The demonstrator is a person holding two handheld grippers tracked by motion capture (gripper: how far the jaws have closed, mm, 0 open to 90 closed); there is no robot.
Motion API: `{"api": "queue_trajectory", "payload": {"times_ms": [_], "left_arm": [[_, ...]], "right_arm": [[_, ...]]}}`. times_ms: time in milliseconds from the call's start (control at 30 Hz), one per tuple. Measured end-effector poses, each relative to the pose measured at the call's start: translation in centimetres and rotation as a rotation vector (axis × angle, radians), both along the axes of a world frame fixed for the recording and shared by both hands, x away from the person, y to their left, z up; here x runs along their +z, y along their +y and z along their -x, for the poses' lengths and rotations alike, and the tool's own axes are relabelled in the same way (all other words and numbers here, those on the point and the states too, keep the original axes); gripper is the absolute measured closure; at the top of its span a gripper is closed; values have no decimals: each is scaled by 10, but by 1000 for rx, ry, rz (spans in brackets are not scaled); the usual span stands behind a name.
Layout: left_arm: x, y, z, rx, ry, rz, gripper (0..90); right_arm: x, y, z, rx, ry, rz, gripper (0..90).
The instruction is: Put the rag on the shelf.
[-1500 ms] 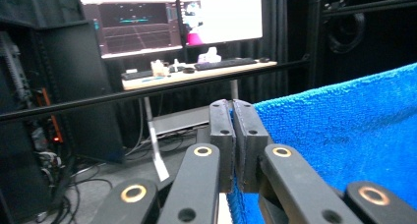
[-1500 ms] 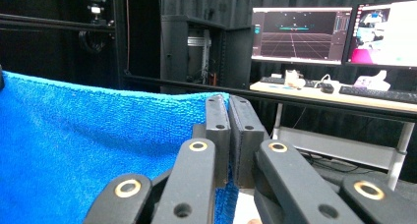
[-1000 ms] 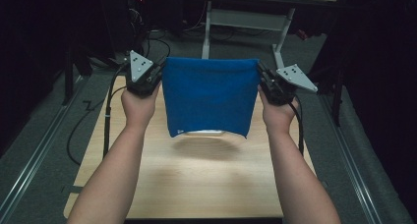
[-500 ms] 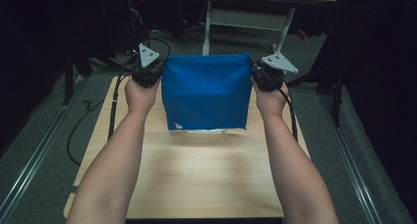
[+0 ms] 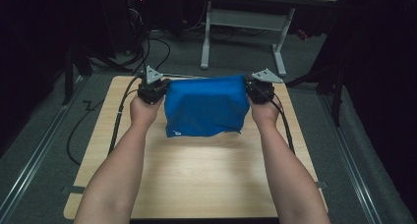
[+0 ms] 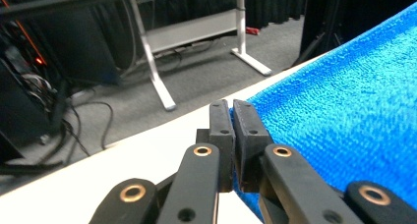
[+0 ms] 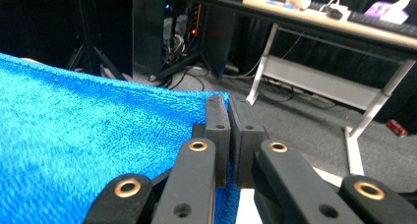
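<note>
Wooden table (image 5: 196, 180), grippers pinching blue towel (image 5: 205, 106)

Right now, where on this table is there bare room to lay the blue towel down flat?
The widest bare wood lies between the two forearms, from the blue towel's hanging lower edge to the table's near edge. Narrow strips run outside each arm. The far end is crowded by the left gripper, right gripper and towel.

Bright blue towel (image 5: 206, 106), black tongs (image 6: 231, 135) with brass-coloured rivets, pale wood-grain table (image 5: 196, 175), grey carpet (image 5: 236, 57)

High view overhead facing forward, gripper views close, sharing blue towel (image 5: 205, 107)
</note>
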State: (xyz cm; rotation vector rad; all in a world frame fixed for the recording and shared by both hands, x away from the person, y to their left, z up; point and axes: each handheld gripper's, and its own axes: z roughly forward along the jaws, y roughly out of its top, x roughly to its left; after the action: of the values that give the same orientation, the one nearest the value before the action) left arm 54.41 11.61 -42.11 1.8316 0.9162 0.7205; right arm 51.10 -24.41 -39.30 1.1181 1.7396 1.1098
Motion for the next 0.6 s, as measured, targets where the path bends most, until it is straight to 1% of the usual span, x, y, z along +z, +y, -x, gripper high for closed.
{"api": "queue_trajectory", "payload": {"times_ms": [100, 167, 300, 367, 433, 467, 600], "left_arm": [[-13, 0, 1, -14, 36, -7, 879], [-23, 1, 2, -24, 60, 0, 878], [-39, 1, 5, -36, 96, 11, 877], [-45, 1, 7, -41, 105, 5, 876], [-49, 1, 8, -45, 117, 10, 876], [-50, 0, 9, -46, 124, 5, 876], [-55, -3, 10, -56, 141, -16, 876]], "right_arm": [[-9, 0, 0, 0, 25, 0, 883], [-17, 0, 0, 4, 39, 5, 883], [-35, -3, 2, 8, 74, -21, 883], [-43, -4, 2, 7, 90, -29, 882], [-48, -4, 3, 5, 98, -28, 882], [-52, -5, 3, 4, 108, -37, 882], [-60, -6, 5, 3, 122, -51, 881]]}}
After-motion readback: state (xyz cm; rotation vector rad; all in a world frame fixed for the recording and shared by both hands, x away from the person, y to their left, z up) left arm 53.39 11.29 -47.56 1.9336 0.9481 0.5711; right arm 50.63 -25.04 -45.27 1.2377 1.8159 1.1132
